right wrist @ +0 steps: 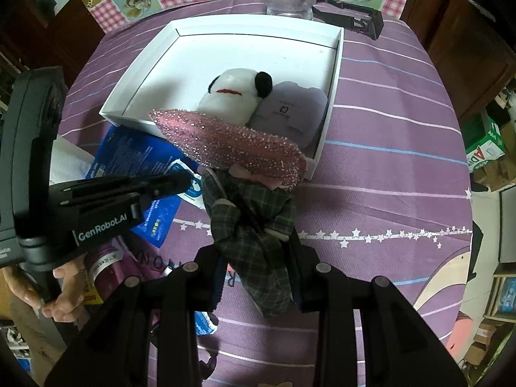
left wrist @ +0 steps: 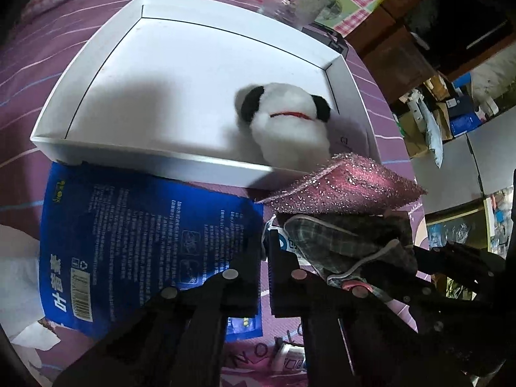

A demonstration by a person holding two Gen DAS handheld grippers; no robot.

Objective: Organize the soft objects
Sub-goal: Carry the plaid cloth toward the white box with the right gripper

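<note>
We see the right gripper clamped on a soft plaid cloth topped by a glittery pink sponge, beside the white tray, while the left gripper is pinched fully closed, holding nothing.

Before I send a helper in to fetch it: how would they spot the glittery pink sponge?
Find the white tray on the purple striped tablecloth. At the tray's near right corner, in front of the black-eared white plush, the pink sponge sticks out above a green plaid cloth. Nothing else there is covered in sparkling tinsel.
</note>
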